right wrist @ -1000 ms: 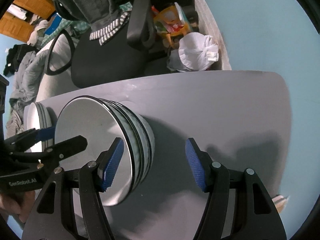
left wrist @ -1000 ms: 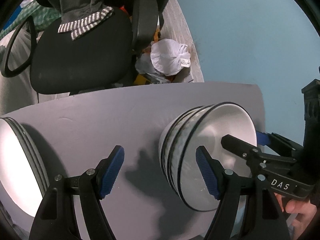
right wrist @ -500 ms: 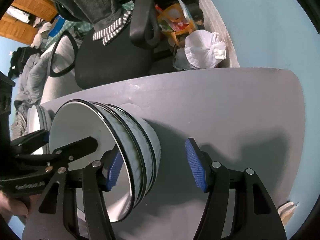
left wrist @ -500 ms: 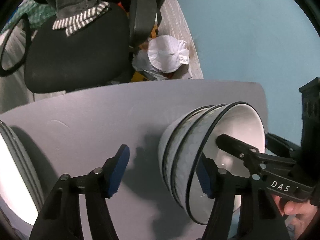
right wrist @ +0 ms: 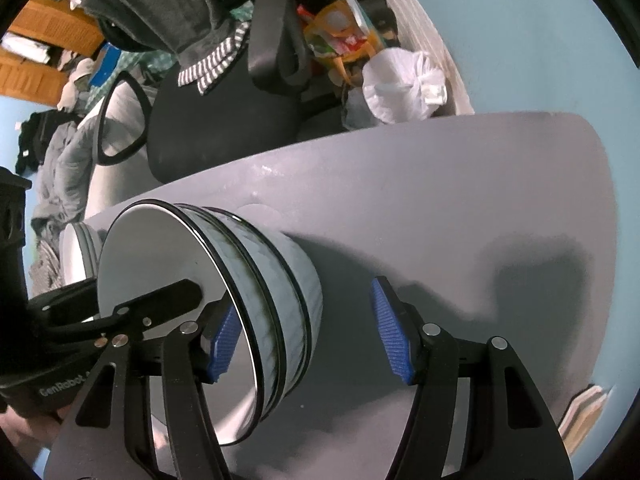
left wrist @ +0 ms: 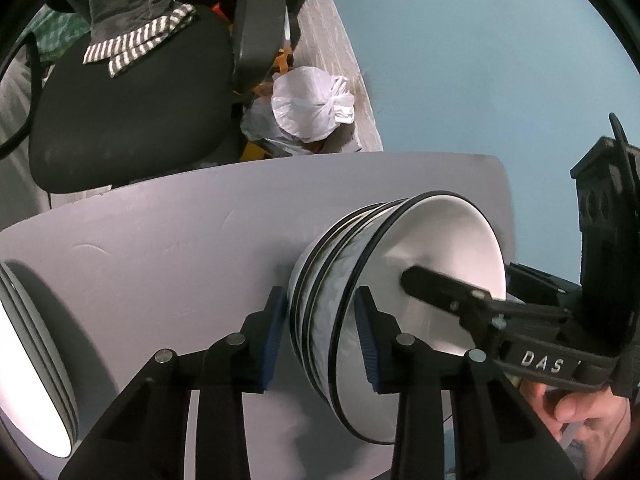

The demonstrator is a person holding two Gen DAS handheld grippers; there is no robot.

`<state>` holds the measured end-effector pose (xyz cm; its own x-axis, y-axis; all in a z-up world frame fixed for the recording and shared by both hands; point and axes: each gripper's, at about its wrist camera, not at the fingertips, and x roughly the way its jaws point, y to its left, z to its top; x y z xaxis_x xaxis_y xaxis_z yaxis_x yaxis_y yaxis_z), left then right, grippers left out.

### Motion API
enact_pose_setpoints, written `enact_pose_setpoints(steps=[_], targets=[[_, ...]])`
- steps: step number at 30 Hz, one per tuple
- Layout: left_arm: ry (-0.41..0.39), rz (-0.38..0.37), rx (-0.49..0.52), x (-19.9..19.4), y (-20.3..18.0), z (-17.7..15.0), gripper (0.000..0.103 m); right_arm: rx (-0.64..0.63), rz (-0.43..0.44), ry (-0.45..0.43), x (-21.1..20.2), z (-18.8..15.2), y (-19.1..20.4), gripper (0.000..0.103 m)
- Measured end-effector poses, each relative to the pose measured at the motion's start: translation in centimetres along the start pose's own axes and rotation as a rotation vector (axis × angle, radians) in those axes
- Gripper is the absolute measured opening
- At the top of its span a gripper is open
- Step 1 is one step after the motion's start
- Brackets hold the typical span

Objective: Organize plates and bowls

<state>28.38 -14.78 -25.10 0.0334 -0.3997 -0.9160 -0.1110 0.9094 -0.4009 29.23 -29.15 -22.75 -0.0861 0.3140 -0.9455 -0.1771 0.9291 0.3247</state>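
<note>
Narrowed since before, left gripper (left wrist: 320,336) pinches glossy round stacked bowls (left wrist: 384,304); right gripper (right wrist: 308,344) stays spread.

Under my left tool (left wrist: 320,334), black with blue ribbed pads (left wrist: 366,344), sit white bowls (left wrist: 384,280) rimmed in black, their sides mottled grey, on a plain grey bench (left wrist: 180,248); beyond it, a black chair (left wrist: 132,100) draped in grey-and-white stripes.

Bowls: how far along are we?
Done: three bowls sit nested as one bowl stack on the table, with a plate stack at its left edge. In hand: the left tongs seem to pinch the stack's wall, one pad inside and one outside; the right tongs are open, straddling the wall too. Left: placing the bowls; destination not visible.
</note>
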Motion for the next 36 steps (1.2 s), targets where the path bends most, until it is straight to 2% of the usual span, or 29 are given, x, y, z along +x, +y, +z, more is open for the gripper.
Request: enact_pose_setpoints(steps=[2, 4, 5, 8, 14, 19, 24, 31, 35, 36], targets=[[0.002, -0.006, -0.023, -0.1, 0.3, 0.1, 0.03, -0.016, 0.01, 0.031, 0.2, 0.1, 0.2, 0.058], [-0.001, -0.012, -0.04, -0.2, 0.6, 0.1, 0.027, -0.026, 0.043, 0.057, 0.3, 0.1, 0.5, 0.044], [-0.004, -0.012, -0.045, -0.2, 0.7, 0.1, 0.026, -0.029, 0.068, 0.062, 0.2, 0.0, 0.7, 0.04], [-0.011, -0.007, -0.048, -0.4, 0.9, -0.1, 0.023, -0.072, 0.027, 0.051, 0.2, -0.2, 1.5, 0.039], [-0.001, 0.005, -0.033, -0.7, 1.1, -0.5, 0.02, -0.026, 0.035, 0.059, -0.2, -0.1, 0.8, 0.024], [0.017, 0.04, -0.024, -0.9, 1.1, -1.1, 0.019, -0.033, 0.027, 0.07, -0.1, -0.4, 1.2, 0.023], [0.03, 0.059, -0.038, -1.3, 2.0, -2.2, 0.019, -0.031, 0.056, 0.09, 0.5, -0.9, 1.8, 0.023], [0.026, 0.028, -0.068, -1.2, 2.6, -2.3, 0.02, -0.057, 0.05, 0.098, 0.9, -1.0, 2.6, 0.023], [0.021, 0.008, -0.076, -1.1, 2.8, -2.3, 0.027, -0.053, 0.059, 0.098, 0.9, -1.0, 2.2, 0.023], [0.018, 0.006, -0.081, -1.1, 2.9, -2.4, 0.032, -0.047, 0.069, 0.098, 1.0, -0.9, 2.0, 0.024]])
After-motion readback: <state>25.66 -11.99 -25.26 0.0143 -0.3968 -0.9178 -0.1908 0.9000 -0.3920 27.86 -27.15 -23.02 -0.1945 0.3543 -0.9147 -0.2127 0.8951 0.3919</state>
